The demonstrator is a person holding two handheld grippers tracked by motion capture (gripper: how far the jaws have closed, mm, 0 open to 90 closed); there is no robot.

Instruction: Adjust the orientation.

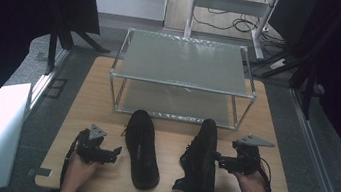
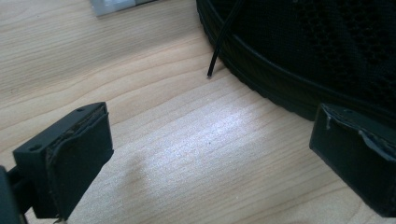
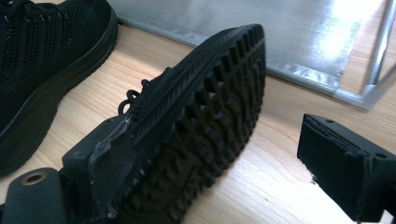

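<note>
A: Where's the right shoe now?

B: On the bench, tipped on its side with its tread toward the right tool. Its long axis runs from the person toward the rack, toe pointing at the rack.

A: And the tool against it?

B: The right tool comes at it from the right, across that axis. Its jaws stand wide, one pad at the sole's edge, the other well clear, so nothing is clamped.

A: The other side?

B: The left shoe stands upright just beside the left tool, whose jaws are spread over bare wood.

A: Count?

B: Two shoes, two tools, one two-shelf rack.
</note>
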